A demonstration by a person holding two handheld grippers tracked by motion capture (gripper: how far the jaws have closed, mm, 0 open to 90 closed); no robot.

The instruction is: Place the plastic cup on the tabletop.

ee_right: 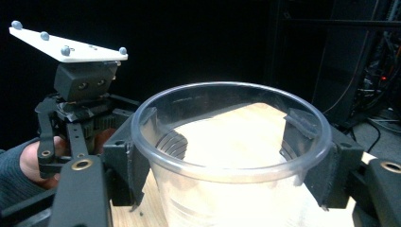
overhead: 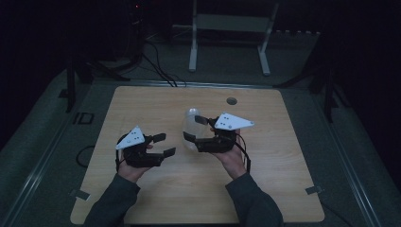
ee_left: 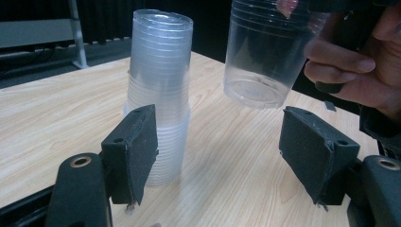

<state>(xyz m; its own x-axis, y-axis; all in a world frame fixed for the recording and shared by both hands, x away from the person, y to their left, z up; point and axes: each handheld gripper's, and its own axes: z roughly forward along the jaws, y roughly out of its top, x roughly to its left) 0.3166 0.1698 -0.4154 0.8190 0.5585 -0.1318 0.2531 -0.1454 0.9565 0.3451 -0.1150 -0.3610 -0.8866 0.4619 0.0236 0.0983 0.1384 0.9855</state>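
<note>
Wooden table point(overhead: 142, 104) takes up most of the high view, its pale top bare apart from a round hole point(overhead: 231, 100) near the far edge, with wide open room on both sides and toward the person. No writing or label can be read on anything. Next in size, the person's forearms come in from the near edge in dark sleeves, hands turned inward toward each other. The right gripper point(overhead: 195, 128) sits just right of centre, its jaws clamped on the sides of a clear plastic cup point(ee_right: 227, 156); in the right gripper view the pads press the wall just under the rim, mouth facing the camera. In the left gripper view that cup point(ee_left: 267, 52) hangs clear above the table, base down and slightly tilted. The left gripper point(overhead: 164, 144) rests left of centre with its jaws spread wide and holding nothing. Between those jaws, beyond them, a stack point(ee_left: 160, 90) of nested clear cups stands upright on the wood, just beside the lifted cup but apart from it.
</note>
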